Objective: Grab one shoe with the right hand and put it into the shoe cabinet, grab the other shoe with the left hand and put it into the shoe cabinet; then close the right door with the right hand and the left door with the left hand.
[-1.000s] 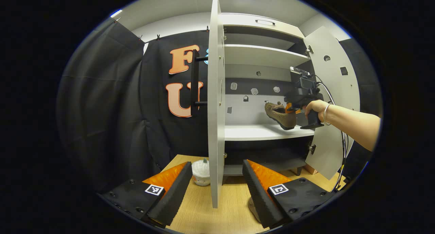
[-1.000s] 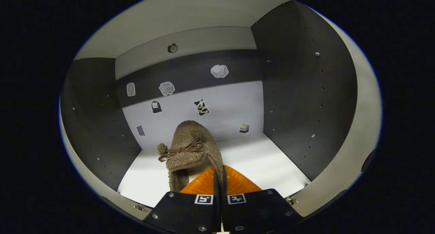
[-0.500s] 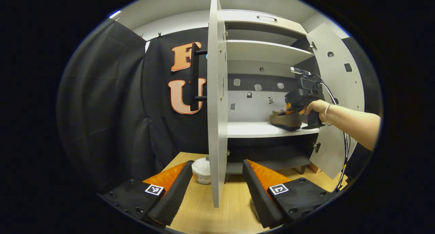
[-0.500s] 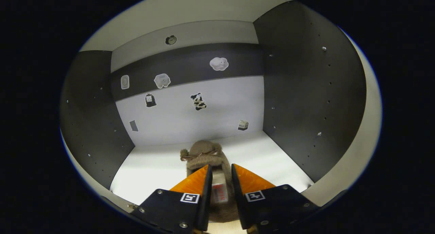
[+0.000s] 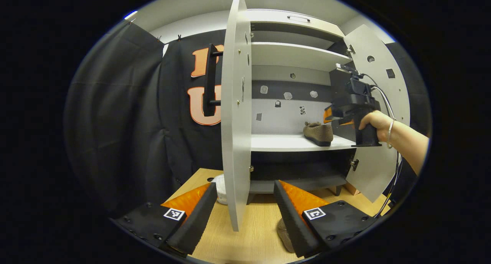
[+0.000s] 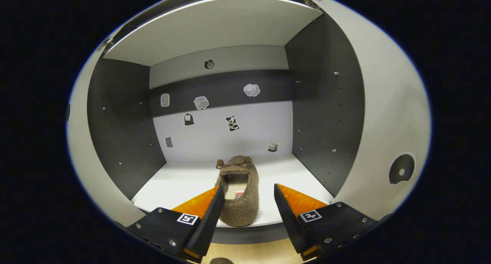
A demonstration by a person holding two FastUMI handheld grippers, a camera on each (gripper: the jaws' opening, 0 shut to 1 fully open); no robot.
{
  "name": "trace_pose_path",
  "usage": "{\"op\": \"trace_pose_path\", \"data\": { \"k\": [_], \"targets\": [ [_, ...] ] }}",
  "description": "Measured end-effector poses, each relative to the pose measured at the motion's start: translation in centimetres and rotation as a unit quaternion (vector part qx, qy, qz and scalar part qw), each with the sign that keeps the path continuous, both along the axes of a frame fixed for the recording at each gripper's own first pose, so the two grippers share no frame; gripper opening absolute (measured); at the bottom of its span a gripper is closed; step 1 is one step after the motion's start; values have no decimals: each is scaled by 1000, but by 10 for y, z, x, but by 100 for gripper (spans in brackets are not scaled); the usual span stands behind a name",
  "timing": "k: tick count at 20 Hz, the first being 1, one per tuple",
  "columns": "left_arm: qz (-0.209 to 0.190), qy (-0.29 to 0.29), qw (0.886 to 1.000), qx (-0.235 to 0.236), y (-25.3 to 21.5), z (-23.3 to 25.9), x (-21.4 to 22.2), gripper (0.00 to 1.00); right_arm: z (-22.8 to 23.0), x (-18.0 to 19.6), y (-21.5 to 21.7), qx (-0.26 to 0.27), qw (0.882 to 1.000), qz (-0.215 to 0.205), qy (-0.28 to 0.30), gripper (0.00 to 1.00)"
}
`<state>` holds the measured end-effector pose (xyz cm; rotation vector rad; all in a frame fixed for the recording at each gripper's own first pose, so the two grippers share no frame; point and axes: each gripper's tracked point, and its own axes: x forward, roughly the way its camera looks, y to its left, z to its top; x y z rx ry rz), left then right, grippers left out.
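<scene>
Right gripper (image 6: pixel 245 202): mine, jaws spread wide and holding nothing, bottom centre of the right gripper view; I can also see it at centre right of the left gripper view (image 5: pixel 337 116), just outside the cabinet mouth.
First shoe: the fuzzy brown slipper-style shoe with a little bow (image 6: pixel 238 189) sits flat on the white cabinet shelf (image 6: pixel 180 183), toe toward the back wall, heel right at the front lip.
Second shoe: a brown shoe (image 5: pixel 285 235) on the light wooden floor (image 5: pixel 253 233), bottom centre of the left gripper view, partly hidden behind my left finger.
Left gripper (image 5: pixel 243 214): also wide open, empty, hovering low.
What could bite me: the pale grey left door (image 5: pixel 234 114) stands edge-on between my left fingers, so swinging down for shoe two could clip it. Shelved heel sits near the edge, so a nudge might knock it off.
Room: black cloth booth wall upper left, pale grey right door (image 5: pixel 378 103) open at the right.
</scene>
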<state>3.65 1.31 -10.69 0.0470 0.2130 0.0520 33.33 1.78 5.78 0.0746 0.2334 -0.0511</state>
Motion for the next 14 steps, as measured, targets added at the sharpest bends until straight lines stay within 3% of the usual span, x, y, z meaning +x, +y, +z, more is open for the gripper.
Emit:
{"op": "trace_pose_path", "data": {
  "k": [6,14],
  "targets": [
    [-9,24,1000,-12,-18,-32,-2,97,7,-74,-5,-11,999,13,-38,92],
    [-36,89,995,-14,-56,-119,4,97,-6,-183,-22,7,998,35,-55,92]
  ]
}}
